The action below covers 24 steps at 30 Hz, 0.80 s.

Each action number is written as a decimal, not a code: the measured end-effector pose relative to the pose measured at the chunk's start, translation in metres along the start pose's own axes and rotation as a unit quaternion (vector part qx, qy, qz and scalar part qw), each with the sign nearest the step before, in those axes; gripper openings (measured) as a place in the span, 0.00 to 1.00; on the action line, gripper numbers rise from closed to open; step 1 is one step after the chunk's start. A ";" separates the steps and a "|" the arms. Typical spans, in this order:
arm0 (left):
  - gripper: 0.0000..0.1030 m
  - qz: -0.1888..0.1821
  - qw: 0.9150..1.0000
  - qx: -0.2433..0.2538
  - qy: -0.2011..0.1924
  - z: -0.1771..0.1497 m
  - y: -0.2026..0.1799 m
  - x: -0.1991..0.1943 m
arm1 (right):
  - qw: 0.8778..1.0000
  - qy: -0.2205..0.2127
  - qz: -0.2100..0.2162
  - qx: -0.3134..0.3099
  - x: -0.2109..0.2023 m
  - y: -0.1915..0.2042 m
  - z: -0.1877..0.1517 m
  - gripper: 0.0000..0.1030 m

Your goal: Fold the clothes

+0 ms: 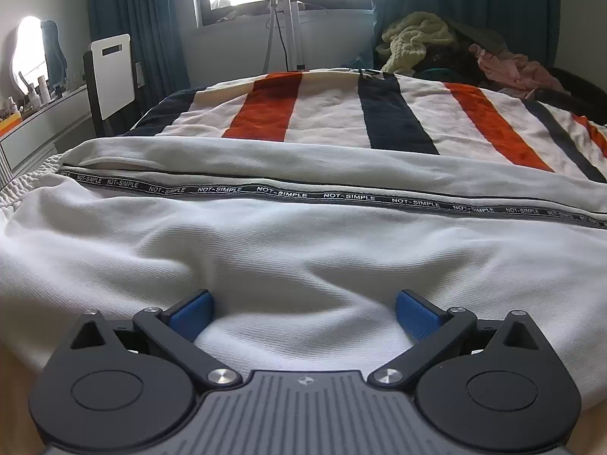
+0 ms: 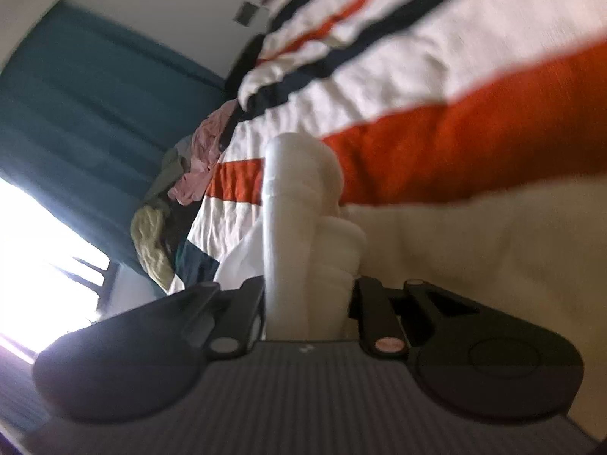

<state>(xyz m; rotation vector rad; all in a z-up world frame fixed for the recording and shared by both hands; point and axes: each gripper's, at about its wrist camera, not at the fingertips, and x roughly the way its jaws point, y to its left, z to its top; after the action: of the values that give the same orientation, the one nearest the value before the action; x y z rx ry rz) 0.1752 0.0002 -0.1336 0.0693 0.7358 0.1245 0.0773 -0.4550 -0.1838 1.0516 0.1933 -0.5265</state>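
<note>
A white garment (image 1: 288, 242) with a black "NOT-SIMPLE" tape stripe (image 1: 280, 191) lies spread across the bed. My left gripper (image 1: 303, 313) is open, its blue pads (image 1: 191, 316) resting on the cloth near its front edge, with a low ridge of fabric between them. In the tilted, blurred right wrist view, my right gripper (image 2: 309, 303) is shut on a bunched fold of the white garment (image 2: 303, 204), which stands up between the jaws. The fingertips are hidden by the cloth.
A striped white, orange and navy blanket (image 1: 341, 113) covers the bed and also shows in the right wrist view (image 2: 436, 76). A pile of clothes (image 1: 455, 49) lies at the far right. A white chair (image 1: 112, 72), a dresser (image 1: 34, 129) and a stand (image 1: 284, 19) are at left and by the window.
</note>
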 end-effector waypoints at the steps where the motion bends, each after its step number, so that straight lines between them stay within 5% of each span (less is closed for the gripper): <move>1: 1.00 0.000 1.000 0.001 0.000 0.000 0.000 0.000 | 1.000 -0.009 0.004 -0.028 -0.003 0.011 0.000 0.14; 4: 1.00 -0.002 1.000 0.000 -0.002 0.001 0.001 -0.001 | 0.991 -0.040 0.030 -0.127 -0.020 0.056 -0.006 0.13; 7: 1.00 -0.013 1.000 -0.012 -0.003 0.005 0.005 -0.003 | 0.968 -0.072 0.057 -0.235 -0.042 0.107 -0.027 0.13; 14: 0.98 -0.051 0.987 -0.148 -0.024 0.019 0.052 -0.025 | 0.874 -0.119 0.151 -0.446 -0.099 0.203 -0.125 0.13; 18: 0.98 -0.043 0.974 -0.216 -0.055 0.021 0.086 -0.046 | 0.829 -0.074 0.191 -0.520 -0.108 0.222 -0.218 0.13; 24: 0.98 -0.033 0.961 -0.267 -0.064 0.023 0.115 -0.054 | 0.701 0.067 0.231 -0.671 -0.093 0.201 -0.356 0.14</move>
<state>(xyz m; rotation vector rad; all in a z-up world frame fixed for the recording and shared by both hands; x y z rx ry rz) 0.1410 0.1061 -0.0683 -0.4592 0.5538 0.2481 0.1319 -0.0400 -0.1671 -0.3454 0.3471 0.2264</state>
